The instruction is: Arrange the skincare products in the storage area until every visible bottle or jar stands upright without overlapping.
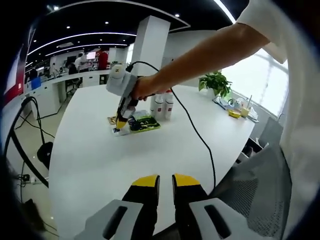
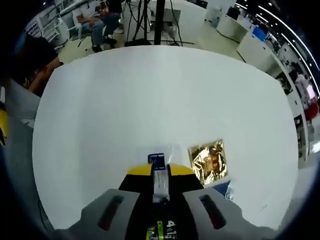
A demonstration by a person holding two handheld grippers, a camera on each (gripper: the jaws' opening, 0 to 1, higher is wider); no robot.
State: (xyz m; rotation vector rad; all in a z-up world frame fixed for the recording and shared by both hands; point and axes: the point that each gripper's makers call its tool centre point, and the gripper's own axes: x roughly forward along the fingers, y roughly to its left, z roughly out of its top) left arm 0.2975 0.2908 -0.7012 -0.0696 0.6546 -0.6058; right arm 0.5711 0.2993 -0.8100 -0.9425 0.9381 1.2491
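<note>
**Two hand-held grippers, one product in the grip: risks on set-down**

Item 1. Right hand-held gripper [image 2: 160, 172]: jaws closed down on a small clear tube with a dark blue cap [image 2: 157, 160], the cap end poking out past the fingertips. Seen from the left gripper view, this right hand-held gripper [image 1: 120, 127] points down over the green tray [image 1: 145, 122] on the white surface [image 1: 100, 165].

Item 2. Left hand-held gripper [image 1: 166, 181]: jaws nearly together, nothing between them, held well back from the tray.

Item 3. Two white bottles with red bands [image 1: 164, 105]: upright, just behind the tray and close beside the right hand-held gripper.

Item 4. Gold foil sachet [image 2: 209, 159]: flat on the surface, just right of the right hand-held gripper's tips.

Risks, as judged:
- The tube is slim and top-heavy; released at a tilt, it likely topples.
- Set down on the sachet's edge, it would overlap and lean.
- The arm's sweep or trailing cable [image 1: 197, 132] could knock the white bottles over.
- The grip is narrow; the tube could slip or twist.
</note>
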